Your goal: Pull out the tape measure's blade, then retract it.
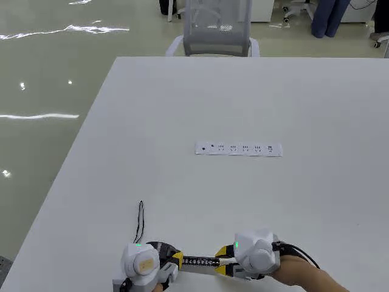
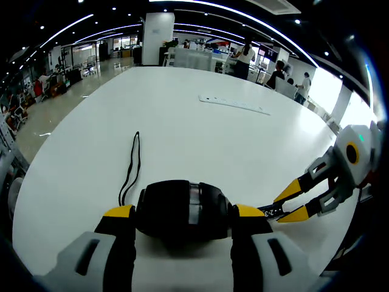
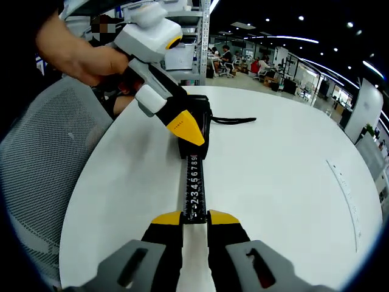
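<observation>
The black tape measure case (image 2: 182, 208) lies on the white table, clamped between the yellow-tipped fingers of my left gripper (image 2: 183, 214). In the head view the case (image 1: 163, 250) sits at the near edge under that gripper (image 1: 171, 263). A short black blade with white numbers (image 3: 194, 185) runs from the case (image 3: 199, 125) to my right gripper (image 3: 194, 217), which is shut on the blade's end. The blade (image 1: 200, 261) spans the gap between both grippers. My right gripper (image 1: 223, 261) is to the right. A black wrist strap (image 2: 130, 165) trails off the case.
A white power strip (image 1: 238, 148) lies flat mid-table, far beyond the grippers. A grey mesh chair (image 1: 217, 27) stands at the table's far edge, another (image 3: 42, 158) near the front edge. People stand in the background of the left gripper view.
</observation>
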Demonstrator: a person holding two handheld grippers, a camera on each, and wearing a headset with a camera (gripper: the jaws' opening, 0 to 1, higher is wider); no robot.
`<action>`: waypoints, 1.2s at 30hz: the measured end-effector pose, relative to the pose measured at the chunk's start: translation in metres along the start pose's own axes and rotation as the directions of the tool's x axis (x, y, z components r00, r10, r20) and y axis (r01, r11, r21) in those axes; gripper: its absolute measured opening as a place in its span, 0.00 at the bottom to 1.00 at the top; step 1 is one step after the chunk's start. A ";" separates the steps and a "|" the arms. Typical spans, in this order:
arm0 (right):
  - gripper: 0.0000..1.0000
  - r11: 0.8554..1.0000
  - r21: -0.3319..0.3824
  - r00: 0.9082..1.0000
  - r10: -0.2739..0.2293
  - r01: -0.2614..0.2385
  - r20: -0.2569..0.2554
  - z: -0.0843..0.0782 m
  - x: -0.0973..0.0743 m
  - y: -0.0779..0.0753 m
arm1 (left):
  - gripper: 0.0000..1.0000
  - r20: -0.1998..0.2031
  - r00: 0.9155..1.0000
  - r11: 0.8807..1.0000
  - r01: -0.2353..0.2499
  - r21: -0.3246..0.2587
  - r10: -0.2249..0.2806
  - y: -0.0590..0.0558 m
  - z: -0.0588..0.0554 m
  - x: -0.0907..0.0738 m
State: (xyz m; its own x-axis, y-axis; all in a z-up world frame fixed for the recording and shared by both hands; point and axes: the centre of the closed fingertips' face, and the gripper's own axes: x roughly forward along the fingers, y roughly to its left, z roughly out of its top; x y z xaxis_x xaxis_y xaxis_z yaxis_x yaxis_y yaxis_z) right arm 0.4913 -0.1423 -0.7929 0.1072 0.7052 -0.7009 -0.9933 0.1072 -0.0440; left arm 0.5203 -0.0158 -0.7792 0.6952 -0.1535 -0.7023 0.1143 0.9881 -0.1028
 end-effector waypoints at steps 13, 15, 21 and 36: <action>0.13 1.000 -0.001 1.000 0.005 -0.005 0.006 0.005 0.007 0.001 | 0.60 -0.002 1.000 1.000 0.002 0.002 -0.002 0.000 0.000 -0.001; 0.13 1.000 0.000 1.000 0.005 -0.005 0.007 0.006 0.008 0.001 | 0.60 -0.003 1.000 1.000 0.002 0.001 -0.002 0.000 0.000 0.000; 0.13 1.000 -0.001 1.000 0.008 -0.008 0.010 0.009 0.012 0.001 | 0.60 -0.003 1.000 1.000 0.004 -0.003 -0.004 0.001 0.000 -0.001; 0.13 1.000 -0.002 1.000 0.014 -0.014 0.012 0.014 0.018 0.001 | 0.60 -0.007 1.000 1.000 0.006 -0.001 -0.006 0.000 0.000 -0.001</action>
State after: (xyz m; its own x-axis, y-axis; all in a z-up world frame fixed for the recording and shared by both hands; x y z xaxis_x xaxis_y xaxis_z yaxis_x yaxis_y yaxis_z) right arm 0.4928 -0.1196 -0.7951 0.0936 0.7148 -0.6930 -0.9948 0.0958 -0.0356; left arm 0.5197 -0.0154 -0.7788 0.6891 -0.1598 -0.7068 0.1178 0.9871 -0.1083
